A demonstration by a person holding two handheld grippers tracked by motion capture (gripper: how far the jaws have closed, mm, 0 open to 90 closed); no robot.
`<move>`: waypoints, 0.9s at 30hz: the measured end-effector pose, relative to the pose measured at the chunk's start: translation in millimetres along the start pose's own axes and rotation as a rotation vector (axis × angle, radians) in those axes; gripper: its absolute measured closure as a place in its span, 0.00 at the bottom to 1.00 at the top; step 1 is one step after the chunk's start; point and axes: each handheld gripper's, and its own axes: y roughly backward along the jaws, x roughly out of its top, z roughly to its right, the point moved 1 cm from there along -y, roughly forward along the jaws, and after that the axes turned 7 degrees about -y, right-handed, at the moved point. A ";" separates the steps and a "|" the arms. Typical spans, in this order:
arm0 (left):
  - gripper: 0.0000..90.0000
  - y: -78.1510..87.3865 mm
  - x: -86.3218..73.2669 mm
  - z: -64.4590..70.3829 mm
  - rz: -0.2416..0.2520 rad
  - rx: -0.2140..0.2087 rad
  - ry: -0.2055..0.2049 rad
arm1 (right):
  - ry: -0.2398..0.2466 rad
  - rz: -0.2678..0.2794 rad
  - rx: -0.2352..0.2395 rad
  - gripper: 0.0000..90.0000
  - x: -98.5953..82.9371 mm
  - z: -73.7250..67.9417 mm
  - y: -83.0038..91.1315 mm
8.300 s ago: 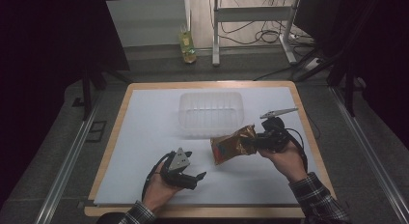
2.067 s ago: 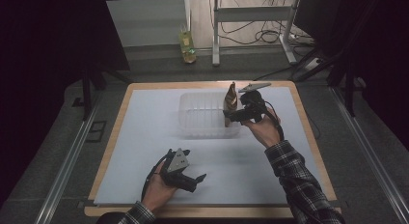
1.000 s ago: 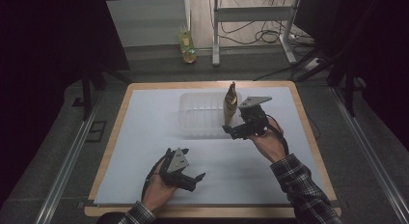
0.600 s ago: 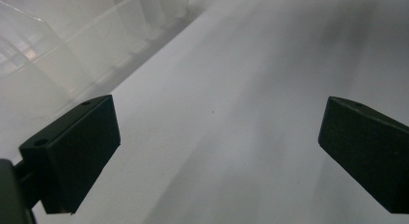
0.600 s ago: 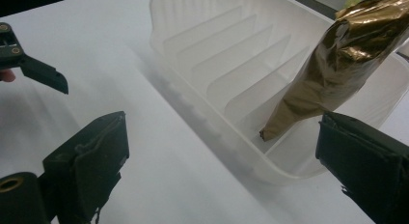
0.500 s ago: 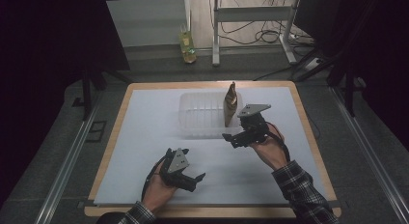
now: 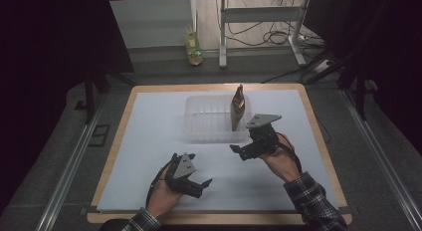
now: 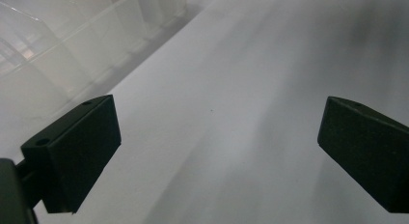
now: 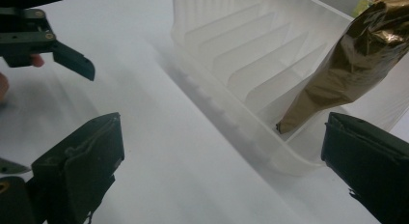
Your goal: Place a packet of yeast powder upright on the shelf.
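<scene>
Standing upright at the right end of the clear bin (image 7: 211,119), the brown bag (image 7: 237,107) leans on the bin's wall, apart from both grippers. The right gripper (image 7: 240,151), jaws apart and empty, sits just in front of the bin; its own view shows the bag's (image 9: 347,64) foot wedged between the bin's (image 9: 231,55) ribs, a detail lost from above. Near the table's (image 7: 119,141) front edge, the left gripper (image 7: 199,183) is held with jaws wide apart, its view showing bare white surface between them.
</scene>
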 end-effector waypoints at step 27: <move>0.02 -0.5 -0.3 0.3 -0.001 -0.002 0.005 | -0.013 -0.017 0.001 0.01 -33.9 2.4 17.8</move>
